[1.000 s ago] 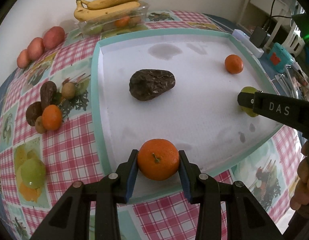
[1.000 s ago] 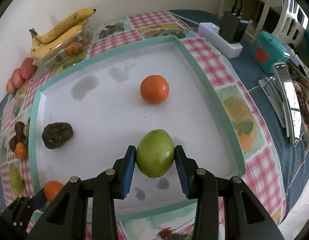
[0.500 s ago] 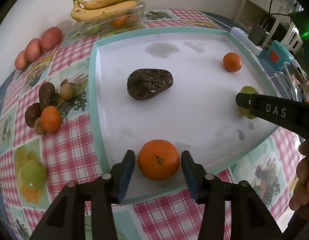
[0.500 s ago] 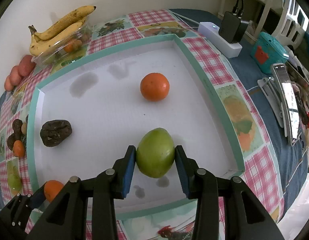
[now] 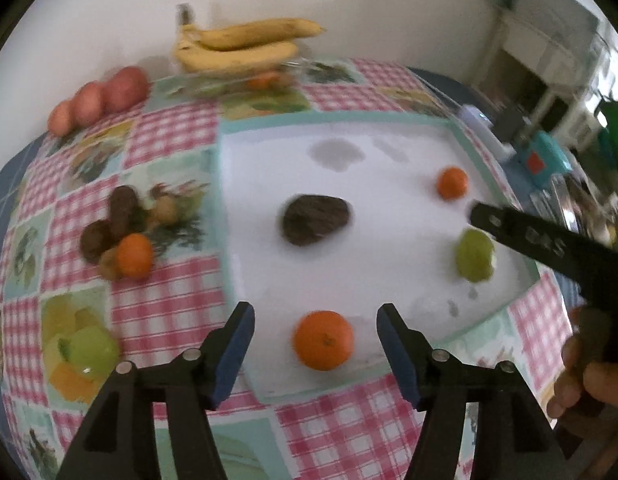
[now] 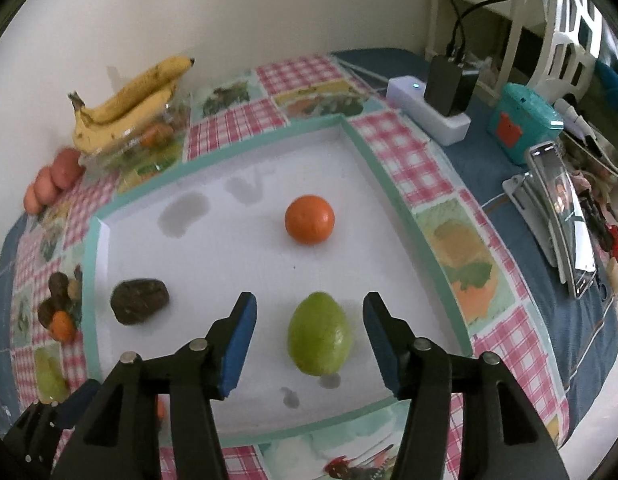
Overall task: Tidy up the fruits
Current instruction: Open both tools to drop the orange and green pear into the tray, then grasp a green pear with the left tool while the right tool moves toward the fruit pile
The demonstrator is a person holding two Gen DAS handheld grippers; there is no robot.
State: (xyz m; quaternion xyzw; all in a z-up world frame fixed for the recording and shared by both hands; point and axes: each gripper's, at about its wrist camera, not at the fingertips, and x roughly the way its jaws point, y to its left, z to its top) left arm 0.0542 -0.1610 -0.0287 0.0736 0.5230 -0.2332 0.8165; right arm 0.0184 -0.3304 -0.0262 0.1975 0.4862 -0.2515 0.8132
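1. While I watched both wrist views, the table (image 6: pixel 393 140) under its pink checked cloth carried a white tray (image 6: pixel 237 248) with a teal rim.
2. Against the wall, bananas (image 5: pixel 245 46) lay on a clear box, with red potatoes (image 5: pixel 97 98) to their left.
3. Inside the tray, a dark wrinkled avocado (image 5: pixel 315 219) lay near the middle, and a far orange (image 6: pixel 309 219) sat toward the back right.
4. My right hand-held gripper (image 6: pixel 309 332) had just been opening; its blue pads stood clear of the green fruit (image 6: pixel 320 334), which rested on the tray floor between them near the front right rim.
5. My left hand-held gripper (image 5: pixel 315 354) had likewise just been spreading, released from the near orange (image 5: pixel 323 340), which sat between its pads at the tray's front edge.
6. Left of the tray, a small heap of dark and orange fruits (image 5: pixel 123 236) lay on the cloth.
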